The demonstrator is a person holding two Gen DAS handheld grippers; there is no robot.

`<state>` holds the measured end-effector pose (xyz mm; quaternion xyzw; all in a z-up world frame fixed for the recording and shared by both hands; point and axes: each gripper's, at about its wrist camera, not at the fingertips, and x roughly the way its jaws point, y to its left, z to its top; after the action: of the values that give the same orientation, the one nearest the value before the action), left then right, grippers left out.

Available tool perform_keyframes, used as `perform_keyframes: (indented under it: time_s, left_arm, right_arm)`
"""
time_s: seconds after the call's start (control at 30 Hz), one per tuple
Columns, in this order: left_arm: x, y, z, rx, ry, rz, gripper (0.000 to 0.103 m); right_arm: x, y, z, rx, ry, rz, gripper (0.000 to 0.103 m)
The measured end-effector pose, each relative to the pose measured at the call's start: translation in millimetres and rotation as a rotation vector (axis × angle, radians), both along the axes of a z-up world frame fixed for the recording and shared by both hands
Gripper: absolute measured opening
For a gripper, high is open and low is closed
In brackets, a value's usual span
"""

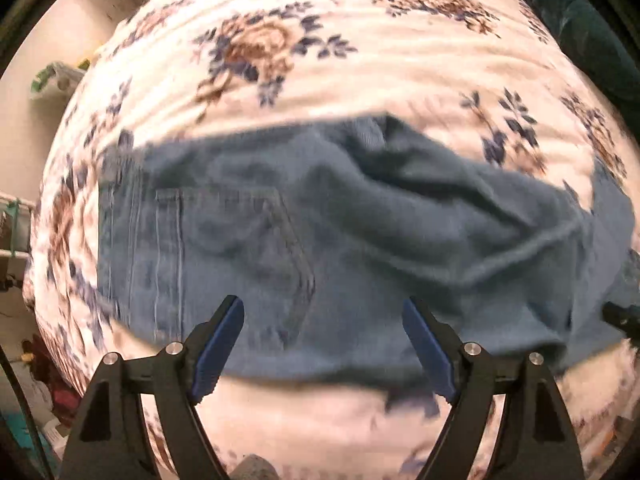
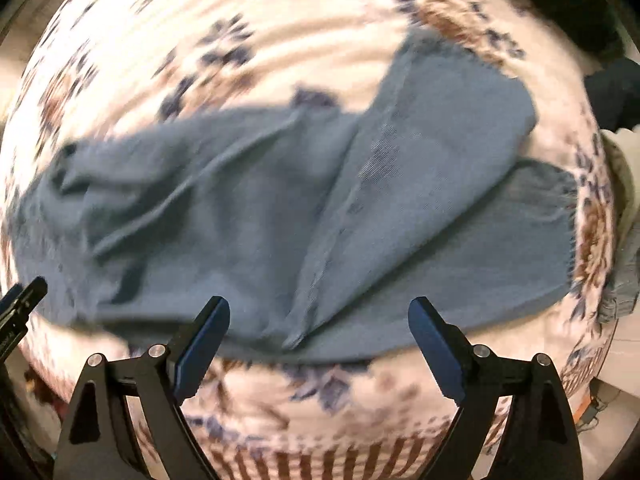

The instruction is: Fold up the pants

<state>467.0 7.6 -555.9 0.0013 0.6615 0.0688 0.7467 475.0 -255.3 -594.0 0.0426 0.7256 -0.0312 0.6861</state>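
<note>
Item: blue denim jeans (image 1: pixel 320 240), spread crosswise on floral bedspread (image 1: pixel 320 40); same jeans (image 2: pixel 300 208) in right wrist view.

Waist end: back pocket (image 1: pixel 240 240) and seam stitching facing up, at the left end of the jeans, above left gripper (image 1: pixel 323 314).

Leg end: two legs overlapping at an angle; upper leg (image 2: pixel 448 128) lying slantwise across lower leg (image 2: pixel 500 240), hems not aligned. Middle of jeans rumpled, several loose creases.

Left gripper: jaws spread wide, nothing between them, above the near edge of the jeans, apart from the cloth.

Right gripper (image 2: pixel 320 316): jaws spread wide, empty, above the near edge of the jeans at the leg crossing.

Progress, judged: lengthwise fold apparently made, one leg over the other, but roughly. Remaining: squaring of legs, smoothing of creases, crosswise fold of hems toward waist.

Blur across both views; fine detail of hems unclear.
</note>
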Motion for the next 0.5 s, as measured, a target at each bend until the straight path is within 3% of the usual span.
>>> perform_keyframes:
  time_s: [0.27, 0.43, 0.5]
  left_arm:
    - [48.4, -11.2, -12.5, 0.058, -0.033, -0.023, 0.080]
    - [55.7, -19.4, -19.2, 0.054, -0.010, -0.018, 0.080]
    - [54.1, -23.7, -20.1, 0.049, 0.000, -0.021, 0.080]
  right_arm:
    - [92.5, -71.6, -17.6, -0.011, -0.062, -0.232, 0.093]
    - [149.6, -80.7, -47.3, 0.026, -0.030, -0.322, 0.092]
    - [158.7, -79.4, -58.8, 0.013, -0.005, -0.323, 0.078]
